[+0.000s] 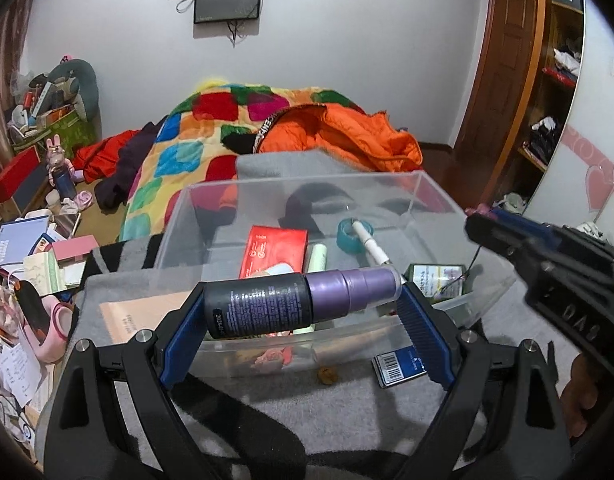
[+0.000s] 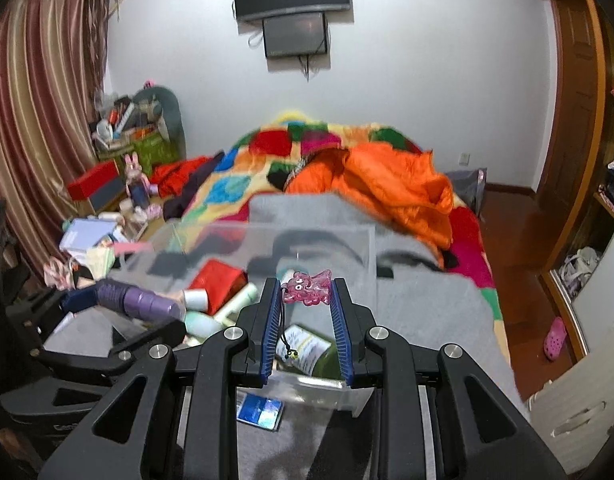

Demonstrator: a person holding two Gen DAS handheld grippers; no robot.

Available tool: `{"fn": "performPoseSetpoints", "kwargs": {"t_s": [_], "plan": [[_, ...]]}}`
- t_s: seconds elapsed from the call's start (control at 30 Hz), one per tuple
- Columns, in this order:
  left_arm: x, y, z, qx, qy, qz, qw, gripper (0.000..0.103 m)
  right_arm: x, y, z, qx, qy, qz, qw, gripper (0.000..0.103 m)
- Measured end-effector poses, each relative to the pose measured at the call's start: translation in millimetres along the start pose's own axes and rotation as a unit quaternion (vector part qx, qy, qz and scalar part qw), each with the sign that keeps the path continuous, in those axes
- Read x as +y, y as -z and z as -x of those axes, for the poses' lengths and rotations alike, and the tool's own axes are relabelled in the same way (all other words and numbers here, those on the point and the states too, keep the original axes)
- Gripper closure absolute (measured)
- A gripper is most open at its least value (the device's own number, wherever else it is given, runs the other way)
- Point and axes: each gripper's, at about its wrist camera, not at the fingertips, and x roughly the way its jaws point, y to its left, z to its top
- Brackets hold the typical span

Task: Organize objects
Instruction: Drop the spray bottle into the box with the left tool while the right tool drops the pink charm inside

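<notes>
My left gripper (image 1: 303,300) is shut endwise on a black spray bottle with a purple cap (image 1: 295,300), held lying crosswise over the near wall of a clear plastic bin (image 1: 423,188). The same bottle (image 2: 139,300) shows at the left of the right wrist view. My right gripper (image 2: 305,292) is shut on a pink translucent charm (image 2: 307,286) with a black cord hanging from it, above the bin's right part. In the bin lie a red packet (image 1: 275,248), a teal tape roll (image 1: 349,232), a white pen (image 1: 373,246) and pale green tubes (image 1: 317,258).
The bin rests on a grey blanket (image 1: 387,420) on a bed with a colourful quilt (image 1: 195,136) and an orange jacket (image 1: 347,136). A blue barcoded box (image 1: 399,364) and a green bottle (image 1: 439,276) lie by the bin. Cluttered boxes and papers (image 1: 35,248) fill the left side.
</notes>
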Motion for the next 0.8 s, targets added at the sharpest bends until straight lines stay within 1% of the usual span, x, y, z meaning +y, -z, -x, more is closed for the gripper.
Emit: {"fn": "performPoseSetpoints", "kwargs": {"t_s": [0.13,0.3,0.43,0.6,0.67,0.8], "plan": [[-2.3,0.9,-7.5,0.007,0.001,-0.008,0.9999,0.011,-1.9,8.5,-15.4,0.025,-0.010,-0.002,1.000,0.080],[1.7,-1.3,-11.7,0.012,0.008,-0.001,0.9999,0.011,-2.2,15.1,-26.9,0.048,-0.022,-0.003,0.999,0.080],[4.8,-1.0,-13.6,0.017,0.017,0.007,0.9997,0.010,-3.4,15.5,-33.0,0.062,-0.035,-0.010,0.997,0.080],[5.2,-0.8,-12.6,0.018,0.019,0.007,0.9996,0.010,-2.0,15.8,-34.3,0.067,-0.035,-0.006,0.997,0.080],[5.1,-0.6,-11.2,0.016,0.018,0.005,0.9997,0.010,-0.9,15.9,-33.3,0.069,-0.034,-0.003,0.997,0.078],[3.8,-1.3,-0.7,0.005,0.015,0.001,0.9999,0.010,-0.3,15.8,-27.9,0.063,-0.028,0.001,0.998,0.065]]}}
